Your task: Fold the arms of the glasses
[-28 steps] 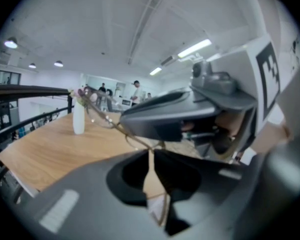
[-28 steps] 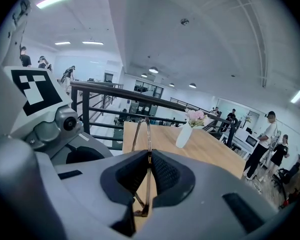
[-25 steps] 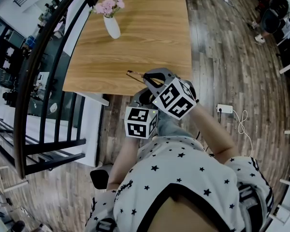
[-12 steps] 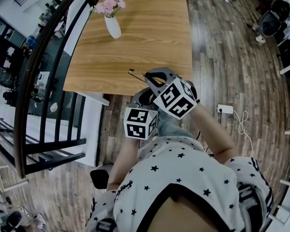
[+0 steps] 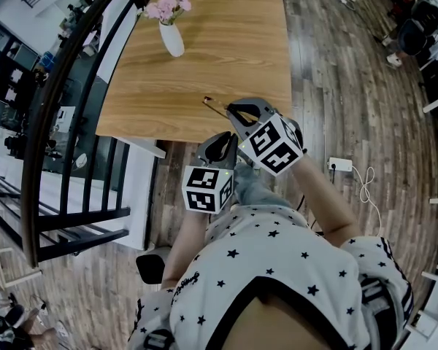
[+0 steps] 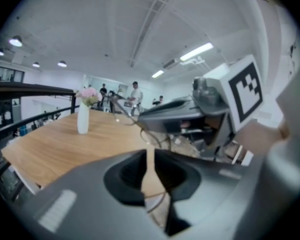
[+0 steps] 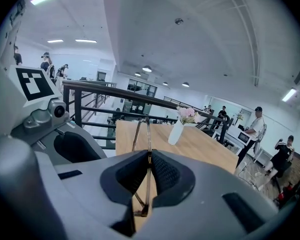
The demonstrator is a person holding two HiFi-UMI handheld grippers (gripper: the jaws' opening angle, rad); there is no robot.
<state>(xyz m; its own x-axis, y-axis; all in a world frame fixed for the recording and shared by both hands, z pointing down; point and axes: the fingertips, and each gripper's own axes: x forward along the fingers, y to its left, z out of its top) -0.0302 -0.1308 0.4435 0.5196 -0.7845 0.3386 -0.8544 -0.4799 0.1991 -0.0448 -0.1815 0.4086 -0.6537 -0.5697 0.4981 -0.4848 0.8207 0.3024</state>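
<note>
The right gripper (image 5: 234,112) has its jaws pressed together on the glasses (image 5: 214,105), pinching the thin frame. In the right gripper view the frame runs up through the closed jaws (image 7: 148,155), and two slim metal parts stick out beyond the tips toward the far side of the table (image 5: 204,57). A hinge or end piece shows low in the slit. In the head view the glasses sit over the near edge of the table, toward its right side. I cannot tell whether they touch the wood.

The left gripper (image 5: 223,141) is just near of the right one, at the table's near edge, and apart from the glasses. Its jaws are opening. In the left gripper view a narrow slit shows between them (image 6: 150,153), with the table top visible through it. A thin wire-like line crosses low in the slit, and I cannot tell what it is.

A white vase (image 5: 171,41) of pink flowers (image 5: 168,7) stands at the far left of the table, well apart from both grippers. A dark railing (image 5: 62,115) runs along the left of the table.
</note>
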